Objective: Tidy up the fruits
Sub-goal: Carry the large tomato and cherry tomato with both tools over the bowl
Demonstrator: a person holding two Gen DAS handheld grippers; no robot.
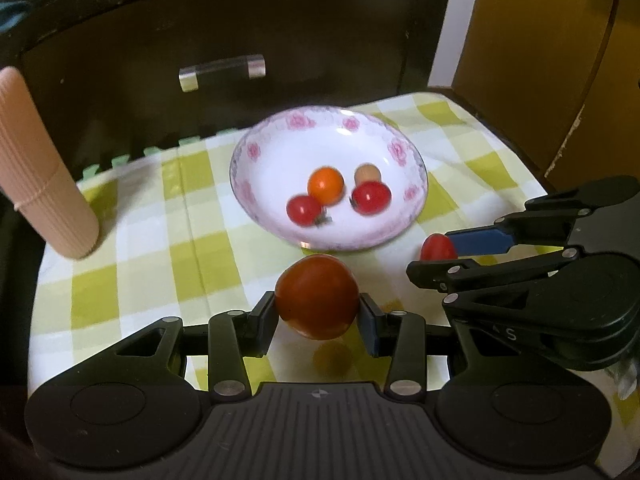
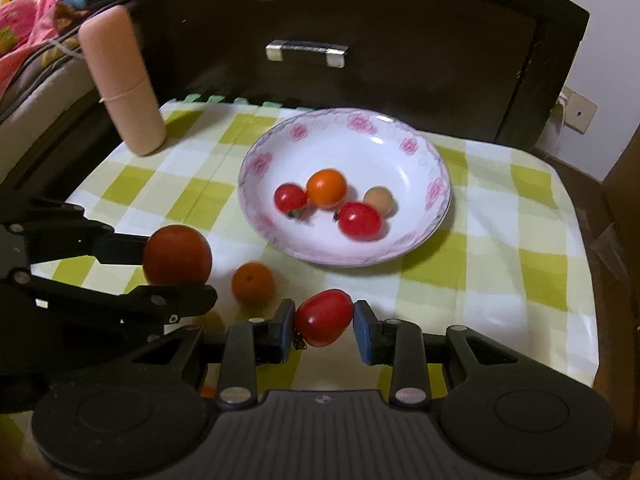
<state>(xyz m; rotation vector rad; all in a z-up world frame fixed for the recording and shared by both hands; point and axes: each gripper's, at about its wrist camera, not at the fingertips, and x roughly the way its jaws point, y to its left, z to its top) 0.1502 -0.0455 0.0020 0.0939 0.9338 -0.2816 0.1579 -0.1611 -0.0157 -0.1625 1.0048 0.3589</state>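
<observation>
Centrally, the left tongs [image 1: 318,314] are clamped on a large red tomato [image 1: 317,297], one pad pressing each flank, the fruit lifted clear of the checked cloth [image 1: 160,216] that covers the worktop. The right tongs [image 2: 324,322] are clamped likewise on a small oval tomato [image 2: 323,317], its stem end turned toward the left pad. Just beyond the tips, a small orange fruit [image 2: 253,283] lies loose on the cloth, between the two held tomatoes as the right wrist view shows them. Farther out stands the flowered bowl [image 2: 408,146], which already contains two red cherry tomatoes, one orange fruit [image 2: 326,189] and a pale tan fruit [image 2: 378,199]. A ribbed beige cylinder [image 1: 36,168] leans at the far left corner, before a dark drawer front [image 1: 240,28].

Judged step: carrying both tomatoes to the bowl. To do it well, each fruit should clear the near rim, descend over a bare patch of the white interior, and be let go low, so that nothing rolls or strikes the fruit already inside. Staggering the two releases would keep the tongs from colliding.
</observation>
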